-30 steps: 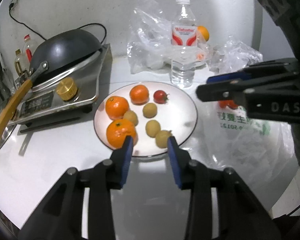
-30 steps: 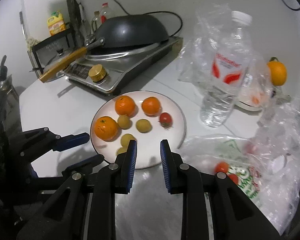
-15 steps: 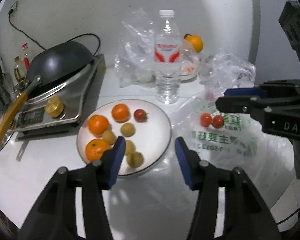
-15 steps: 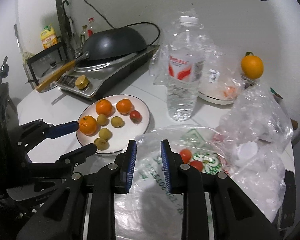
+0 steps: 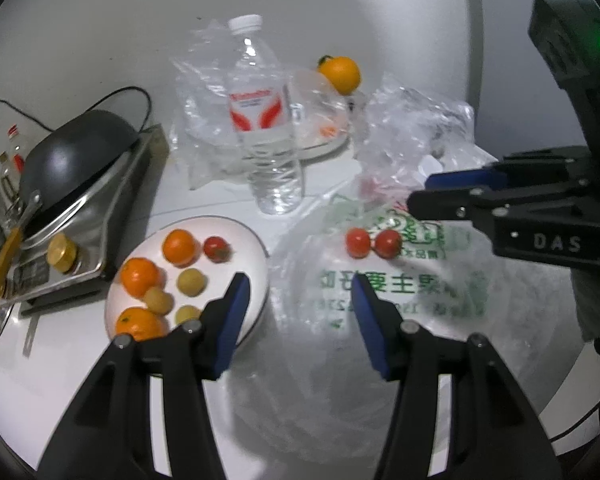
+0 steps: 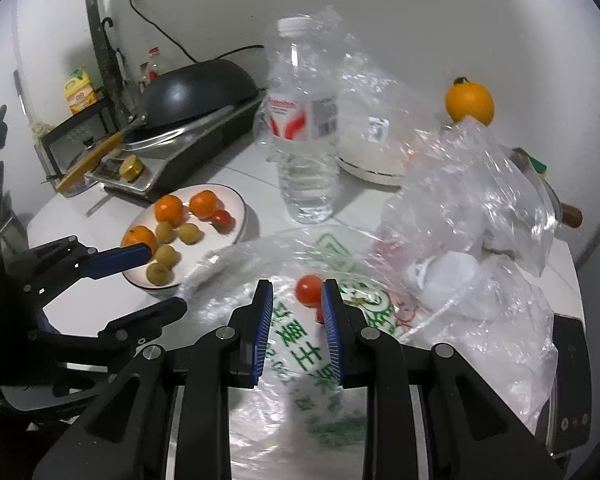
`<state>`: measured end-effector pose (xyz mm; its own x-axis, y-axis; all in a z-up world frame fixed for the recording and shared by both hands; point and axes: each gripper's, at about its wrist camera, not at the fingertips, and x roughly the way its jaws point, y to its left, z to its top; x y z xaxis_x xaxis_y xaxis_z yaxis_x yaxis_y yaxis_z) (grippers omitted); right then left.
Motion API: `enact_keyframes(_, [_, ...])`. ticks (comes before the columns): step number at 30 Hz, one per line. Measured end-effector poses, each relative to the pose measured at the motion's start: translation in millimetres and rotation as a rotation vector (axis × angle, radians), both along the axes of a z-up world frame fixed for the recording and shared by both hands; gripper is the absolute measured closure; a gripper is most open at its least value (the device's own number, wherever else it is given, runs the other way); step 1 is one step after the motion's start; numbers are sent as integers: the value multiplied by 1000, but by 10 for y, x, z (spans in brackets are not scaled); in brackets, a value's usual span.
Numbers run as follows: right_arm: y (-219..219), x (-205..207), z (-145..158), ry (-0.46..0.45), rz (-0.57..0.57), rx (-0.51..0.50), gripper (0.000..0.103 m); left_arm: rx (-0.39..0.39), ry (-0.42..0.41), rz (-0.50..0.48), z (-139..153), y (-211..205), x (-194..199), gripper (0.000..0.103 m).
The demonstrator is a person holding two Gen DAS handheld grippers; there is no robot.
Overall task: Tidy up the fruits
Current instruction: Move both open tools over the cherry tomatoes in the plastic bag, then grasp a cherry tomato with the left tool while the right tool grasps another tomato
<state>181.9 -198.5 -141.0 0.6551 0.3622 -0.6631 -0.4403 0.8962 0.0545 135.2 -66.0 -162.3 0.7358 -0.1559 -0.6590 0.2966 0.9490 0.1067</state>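
Note:
A white plate holds three oranges, several small yellow-green fruits and one red cherry tomato. Two more cherry tomatoes lie on a clear plastic bag with green print to the plate's right. My left gripper is open and empty, over the gap between plate and bag. My right gripper is open and empty, just short of one tomato; the other tomato is mostly hidden behind its right finger. One orange sits at the back.
A water bottle stands behind the plate. A black wok on a steel cooker is at the left. Crumpled clear bags and a white dish lie at the back right.
Both grippers have moved right, from over the plate to over the printed bag. The left jaws have opened wider. The right gripper now faces the tomatoes closely.

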Motion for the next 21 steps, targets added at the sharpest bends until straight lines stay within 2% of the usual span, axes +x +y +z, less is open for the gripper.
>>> enact_keyframes(5, [-111, 112, -113, 24, -11, 10, 75, 7, 21, -23, -47, -107, 82, 49])
enact_keyframes(7, [-124, 161, -172, 40, -6, 12, 65, 6, 31, -32, -59, -145, 126, 49])
enact_keyframes(8, [-125, 179, -196, 46, -2, 11, 65, 9, 31, -32, -63, -159, 145, 49])
enact_keyframes(21, [-59, 480, -582, 138, 25, -2, 65, 47, 47, -55, -180, -324, 361, 49])
